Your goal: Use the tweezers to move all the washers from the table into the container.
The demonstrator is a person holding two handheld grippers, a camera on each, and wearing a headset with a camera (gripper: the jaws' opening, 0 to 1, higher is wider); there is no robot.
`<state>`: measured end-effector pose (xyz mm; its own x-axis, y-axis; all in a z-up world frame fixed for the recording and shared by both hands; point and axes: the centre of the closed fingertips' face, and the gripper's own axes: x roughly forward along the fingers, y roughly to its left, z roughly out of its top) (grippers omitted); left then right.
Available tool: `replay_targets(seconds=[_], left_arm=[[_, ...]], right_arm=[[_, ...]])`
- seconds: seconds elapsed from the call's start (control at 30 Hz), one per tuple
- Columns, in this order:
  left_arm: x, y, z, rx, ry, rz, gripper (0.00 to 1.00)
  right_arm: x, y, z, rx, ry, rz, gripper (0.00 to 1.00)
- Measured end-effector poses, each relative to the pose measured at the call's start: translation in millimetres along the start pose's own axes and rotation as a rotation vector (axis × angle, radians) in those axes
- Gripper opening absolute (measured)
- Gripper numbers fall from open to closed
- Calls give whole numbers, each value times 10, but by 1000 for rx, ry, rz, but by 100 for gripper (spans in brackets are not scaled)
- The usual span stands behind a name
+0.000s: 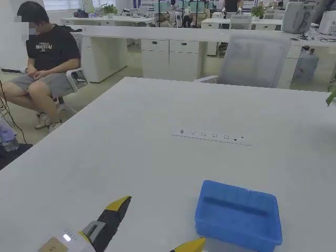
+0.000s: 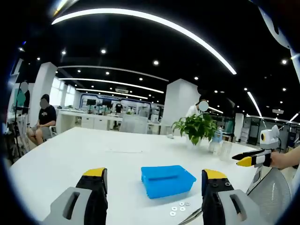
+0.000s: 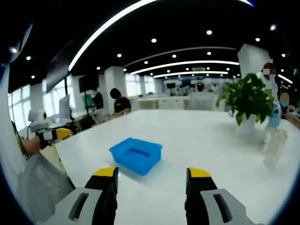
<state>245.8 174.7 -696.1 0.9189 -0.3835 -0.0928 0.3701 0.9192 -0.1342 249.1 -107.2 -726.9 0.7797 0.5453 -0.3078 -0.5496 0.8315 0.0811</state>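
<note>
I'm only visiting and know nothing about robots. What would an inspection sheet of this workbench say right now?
Surface: white table with a socket strip set in it.
Job's things: blue container; washers on the table beside it; tweezers lying near them.
Clutter: plant and bottles further along the table.
Grippers: left gripper and right gripper both open, holding nothing.
Cables: nothing seen on the table.
Surroundings: open office with desks; seated person; chair at the table's far edge.
</note>
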Motion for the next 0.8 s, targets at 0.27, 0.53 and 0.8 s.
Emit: replay_targets(seconds=[0.27, 0.53, 0.8], left_arm=[[1, 1, -9, 1, 5, 0, 79], [4, -2, -31, 9, 18, -1, 78], [7, -10, -48, 16, 29, -2, 77]], right_arm=[[5, 9, -18, -2, 11, 3, 55], [6, -3, -53, -11, 26, 4, 54], [0, -24, -85, -16, 38, 5, 53]])
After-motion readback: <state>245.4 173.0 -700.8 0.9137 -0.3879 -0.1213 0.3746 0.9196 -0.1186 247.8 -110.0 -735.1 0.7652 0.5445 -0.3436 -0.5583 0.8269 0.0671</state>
